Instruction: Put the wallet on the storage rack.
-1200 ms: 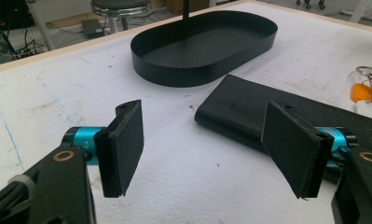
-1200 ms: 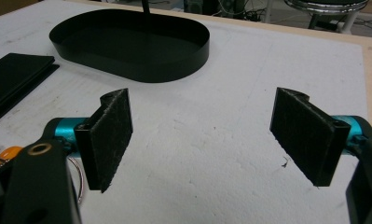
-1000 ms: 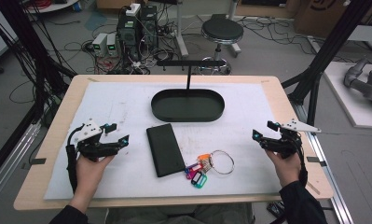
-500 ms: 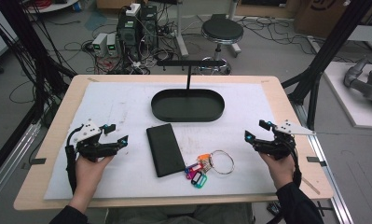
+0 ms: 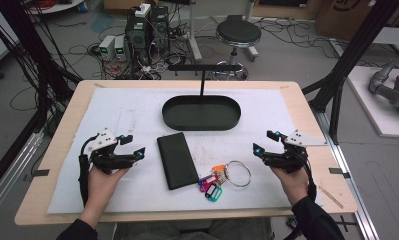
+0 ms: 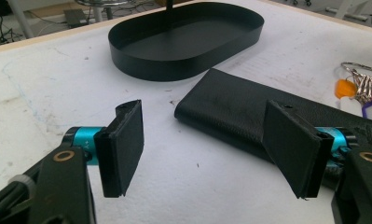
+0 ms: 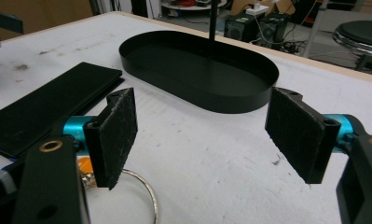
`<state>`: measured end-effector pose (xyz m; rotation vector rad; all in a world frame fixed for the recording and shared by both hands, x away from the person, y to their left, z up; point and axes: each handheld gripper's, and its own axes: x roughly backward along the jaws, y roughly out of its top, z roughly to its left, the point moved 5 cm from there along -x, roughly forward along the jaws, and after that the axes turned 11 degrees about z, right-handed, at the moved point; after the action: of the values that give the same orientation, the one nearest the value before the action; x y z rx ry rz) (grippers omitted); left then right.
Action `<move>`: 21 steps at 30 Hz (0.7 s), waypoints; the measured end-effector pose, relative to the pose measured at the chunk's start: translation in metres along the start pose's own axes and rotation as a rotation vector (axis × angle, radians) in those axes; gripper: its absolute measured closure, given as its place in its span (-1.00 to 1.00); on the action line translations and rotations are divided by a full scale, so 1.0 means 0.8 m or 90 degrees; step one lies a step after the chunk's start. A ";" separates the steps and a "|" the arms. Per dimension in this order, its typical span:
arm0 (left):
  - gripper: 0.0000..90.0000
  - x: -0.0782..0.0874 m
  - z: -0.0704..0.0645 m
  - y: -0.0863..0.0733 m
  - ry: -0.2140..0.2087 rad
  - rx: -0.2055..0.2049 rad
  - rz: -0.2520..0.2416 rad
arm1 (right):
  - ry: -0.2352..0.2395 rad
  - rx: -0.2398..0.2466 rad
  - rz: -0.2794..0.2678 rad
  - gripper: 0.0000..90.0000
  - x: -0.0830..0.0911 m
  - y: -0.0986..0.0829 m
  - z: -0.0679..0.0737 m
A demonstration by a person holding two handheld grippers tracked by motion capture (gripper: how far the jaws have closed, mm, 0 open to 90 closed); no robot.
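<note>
Two hand-held grippers are held low over the counter [image 5: 137, 107], each with its jaws spread wide and nothing between or against the pads. The left hand-held gripper [image 5: 129, 145] is held just left of the black wallet [image 5: 176, 160], which lies flat near the middle of the white mat; in the left gripper view the wallet [image 6: 239, 109] is seen beyond the jaws. The right hand-held gripper [image 5: 266, 143] is held just right of the key ring [image 5: 237, 173], whose coloured tags [image 5: 210, 186] lie close to the wallet's near end. Farther back, the black oval tray [image 5: 201, 112] stands empty. Compared with a second ago, the right hand-held gripper is seen closer to the key ring, while the left one is unchanged.
</note>
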<state>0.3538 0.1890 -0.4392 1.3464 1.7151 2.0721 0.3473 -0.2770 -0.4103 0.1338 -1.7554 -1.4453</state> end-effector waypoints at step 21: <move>-0.34 -0.010 0.008 0.008 0.003 0.020 -0.008 | 0.129 0.079 0.027 -0.40 -0.068 0.021 0.141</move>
<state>0.3656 0.1869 -0.4387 1.3365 1.7605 2.0511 0.3159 -0.1552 -0.4225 0.2959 -1.6707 -1.2463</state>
